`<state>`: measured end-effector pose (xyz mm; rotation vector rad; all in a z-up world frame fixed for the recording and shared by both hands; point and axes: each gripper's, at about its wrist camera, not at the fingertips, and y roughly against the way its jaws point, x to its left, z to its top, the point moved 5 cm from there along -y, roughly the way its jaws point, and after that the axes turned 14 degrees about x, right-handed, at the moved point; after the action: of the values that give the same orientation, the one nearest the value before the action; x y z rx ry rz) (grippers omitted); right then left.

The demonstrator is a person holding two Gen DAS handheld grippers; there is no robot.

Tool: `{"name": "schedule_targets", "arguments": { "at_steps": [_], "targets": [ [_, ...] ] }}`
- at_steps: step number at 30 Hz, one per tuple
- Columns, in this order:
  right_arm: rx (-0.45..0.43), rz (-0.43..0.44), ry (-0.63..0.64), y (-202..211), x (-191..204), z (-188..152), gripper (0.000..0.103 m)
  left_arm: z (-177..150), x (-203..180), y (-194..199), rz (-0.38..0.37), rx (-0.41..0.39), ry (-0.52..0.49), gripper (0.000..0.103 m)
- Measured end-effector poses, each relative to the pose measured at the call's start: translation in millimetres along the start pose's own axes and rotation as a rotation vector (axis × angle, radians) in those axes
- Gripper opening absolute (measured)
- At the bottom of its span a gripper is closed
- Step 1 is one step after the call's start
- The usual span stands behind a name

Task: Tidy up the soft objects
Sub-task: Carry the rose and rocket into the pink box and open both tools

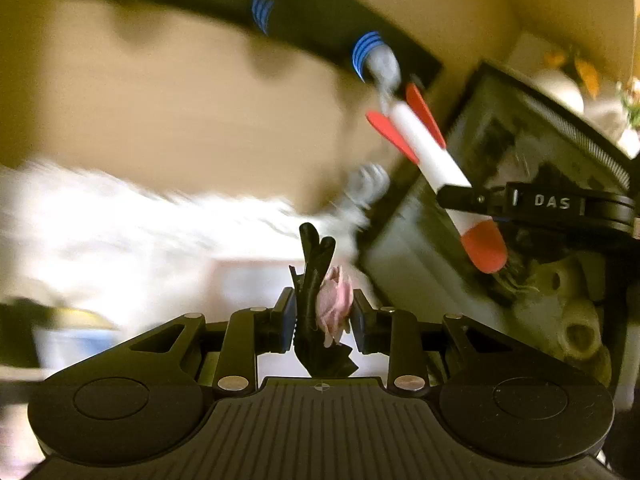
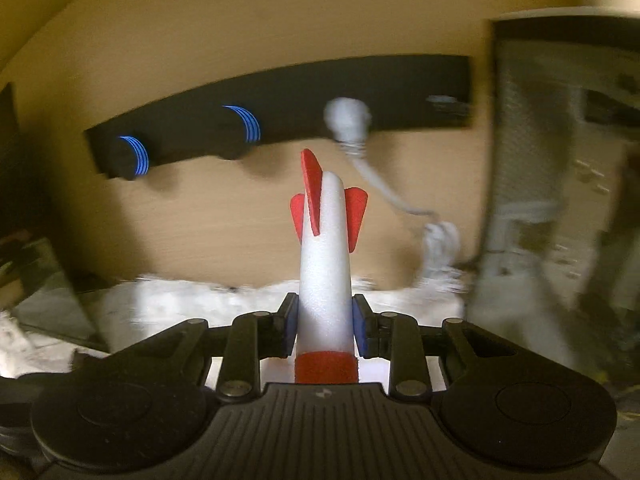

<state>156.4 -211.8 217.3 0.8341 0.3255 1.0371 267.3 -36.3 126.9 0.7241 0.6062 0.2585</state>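
White letters "DAS" show on the right gripper (image 1: 460,196) where it enters the left wrist view. The right gripper (image 2: 325,332) is clamped on a white foam rocket (image 2: 325,280) with red fins and a red nose, gripping its body just ahead of the nose, fins pointing away. The left gripper (image 1: 323,320) is closed on a small black and pink soft toy (image 1: 320,304); its exact kind is hard to make out. Behind, a black wall strip (image 2: 304,92) carries blue-ringed pegs and a grey cord (image 2: 384,188). Motion blur smears the white fluffy surface (image 1: 120,220) below and the dark container (image 1: 520,152) at right.
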Motion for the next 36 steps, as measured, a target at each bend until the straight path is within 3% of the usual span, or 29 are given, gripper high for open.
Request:
{"name": "schedule_targets", "arguments": {
  "at_steps": [4, 5, 8, 11, 13, 17, 20, 23, 25, 29, 32, 34, 36],
  "targets": [
    [0.025, -0.037, -0.017, -6.4, -34.9, -13.4, 0.027, 9.2, -23.2, -75.3, -0.156, 0.062, 0.050, 0.034],
    [0.037, -0.046, -0.018, -10.2, -41.0, -18.2, 0.027, 8.2, -24.4, -94.7, -0.155, 0.084, 0.049, 0.034],
    [0.084, -0.065, -0.028, -24.3, -54.1, -30.5, 0.027, -4.5, -23.3, -141.1, -0.011, 0.163, 0.054, 0.035],
    [0.123, -0.058, -0.041, -39.7, -61.3, -44.3, 0.028, -13.1, -19.2, -148.5, -0.037, 0.162, 0.092, 0.035],
    [0.157, -0.042, -0.052, -53.0, -60.9, -52.6, 0.028, -14.0, -19.4, -138.7, -0.068, 0.125, 0.095, 0.035],
    [0.245, 0.026, -0.095, -89.5, -57.5, -65.3, 0.028, -5.1, -20.9, -109.0, -0.052, 0.040, 0.067, 0.035],
    [0.301, 0.022, -0.114, -120.0, -53.3, -72.3, 0.028, -6.5, -15.3, -69.6, -0.035, -0.032, 0.073, 0.035],
    [0.335, 0.008, -0.122, -136.1, -51.7, -79.8, 0.039, -18.0, -0.5, -29.6, 0.019, -0.079, 0.083, 0.035],
    [0.323, 0.018, -0.105, -131.1, -47.2, -86.3, 0.046, -33.7, 14.6, 0.2, 0.069, -0.108, 0.081, 0.035],
    [0.294, 0.011, -0.040, -113.2, -33.9, -100.7, 0.047, -62.9, 56.8, 59.9, 0.230, -0.171, 0.148, 0.035],
    [0.258, -0.002, 0.074, -96.6, -9.9, -112.7, 0.052, -91.6, 87.9, 97.0, 0.304, -0.204, 0.224, 0.035],
    [0.227, -0.007, 0.179, -89.4, 13.9, -121.8, 0.060, -109.5, 104.6, 111.7, 0.327, -0.187, 0.246, 0.035],
    [0.224, 0.025, 0.249, -87.5, 39.0, -135.9, 0.063, -127.0, 118.5, 110.5, 0.334, -0.104, 0.256, 0.035]
  ]
}}
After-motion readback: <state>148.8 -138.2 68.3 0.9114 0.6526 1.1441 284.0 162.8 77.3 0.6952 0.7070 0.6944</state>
